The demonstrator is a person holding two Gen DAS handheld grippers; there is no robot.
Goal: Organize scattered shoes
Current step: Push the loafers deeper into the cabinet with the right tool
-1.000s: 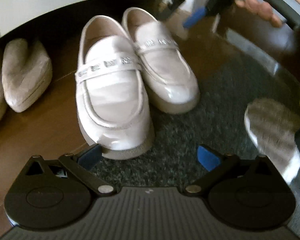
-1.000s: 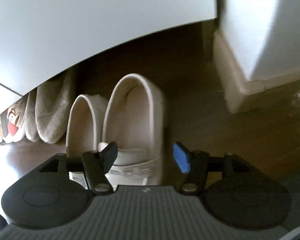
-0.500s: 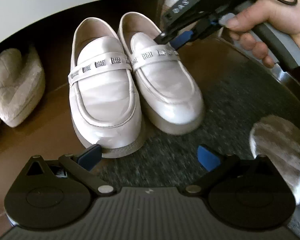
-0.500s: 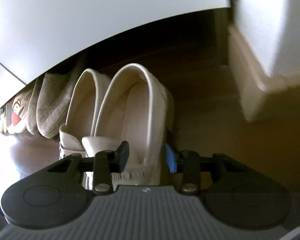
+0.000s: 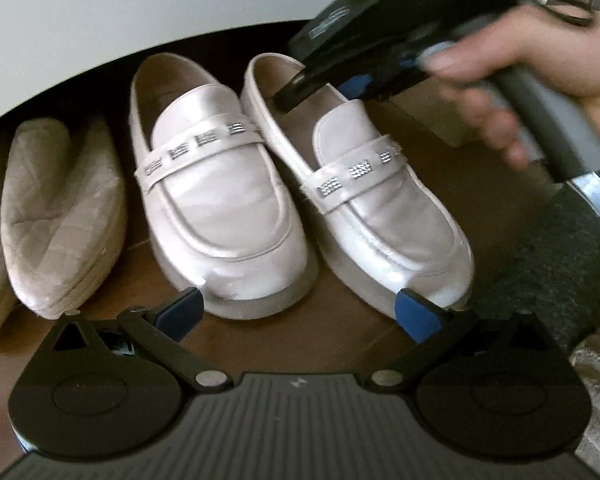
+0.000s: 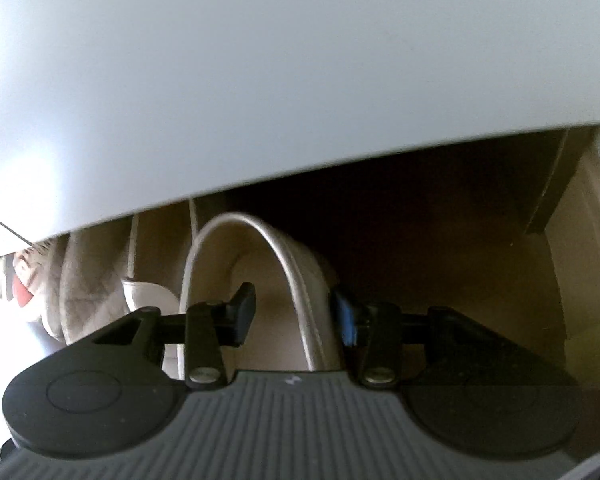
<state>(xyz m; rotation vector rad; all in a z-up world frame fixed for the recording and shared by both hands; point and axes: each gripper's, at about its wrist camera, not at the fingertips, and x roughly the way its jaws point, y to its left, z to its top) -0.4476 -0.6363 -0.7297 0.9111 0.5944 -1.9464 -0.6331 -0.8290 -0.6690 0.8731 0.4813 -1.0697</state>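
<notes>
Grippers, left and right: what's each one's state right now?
Left gripper: open, holding nothing, just short of the loafers' toes.
Right gripper: shut on the side wall of the right-hand loafer.

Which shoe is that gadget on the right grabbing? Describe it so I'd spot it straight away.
Look under the white cabinet, where shoes line the brown floor. Two glossy pale loafers sit beside quilted beige slippers. It is the right-hand loafer, nearest the dark mat: the only one with the right gripper clamped on the side wall of its heel, and angled away from its mate.
</notes>
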